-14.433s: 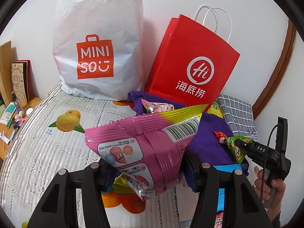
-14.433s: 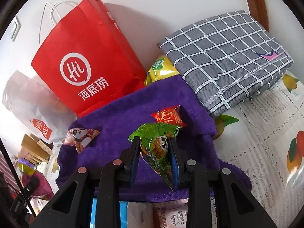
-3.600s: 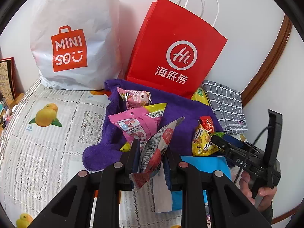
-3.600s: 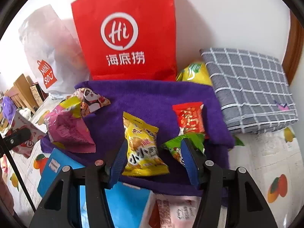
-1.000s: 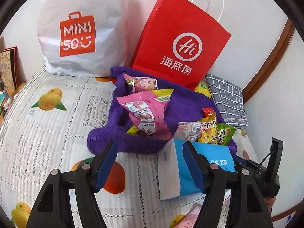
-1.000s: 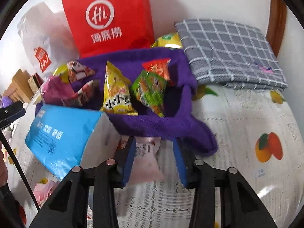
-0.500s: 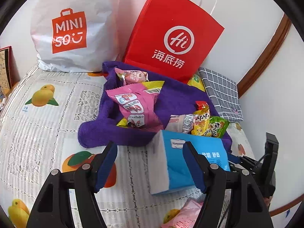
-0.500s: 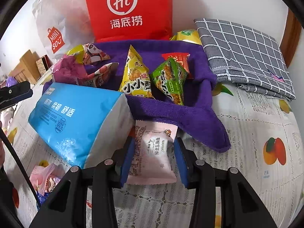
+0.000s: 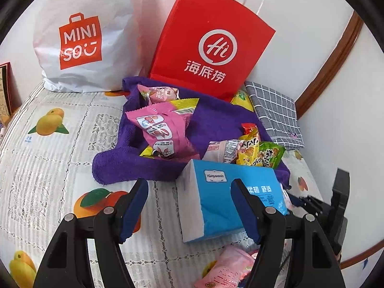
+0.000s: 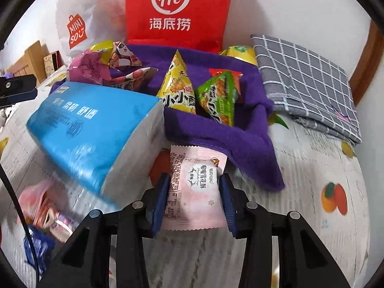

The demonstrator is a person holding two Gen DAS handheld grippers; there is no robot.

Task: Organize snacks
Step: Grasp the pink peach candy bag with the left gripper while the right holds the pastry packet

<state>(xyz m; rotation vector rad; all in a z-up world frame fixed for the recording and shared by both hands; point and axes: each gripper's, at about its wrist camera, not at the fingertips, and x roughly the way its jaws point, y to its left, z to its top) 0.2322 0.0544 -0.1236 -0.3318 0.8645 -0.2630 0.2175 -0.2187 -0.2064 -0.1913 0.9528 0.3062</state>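
A purple towel holds several snack packs: a big pink pack, a yellow pack and a green pack. My right gripper is shut on a pale pink snack packet, just in front of the towel's near edge. My left gripper is open and empty, over the tablecloth in front of the towel, with its right finger across a blue tissue pack.
A red paper bag and a white MINISO bag stand against the wall behind the towel. A folded grey checked cloth lies to the right. More pink snack packets lie at the table's front.
The right gripper has closed on the pale pink packet and raised it slightly. The left gripper stays open and has shifted little.
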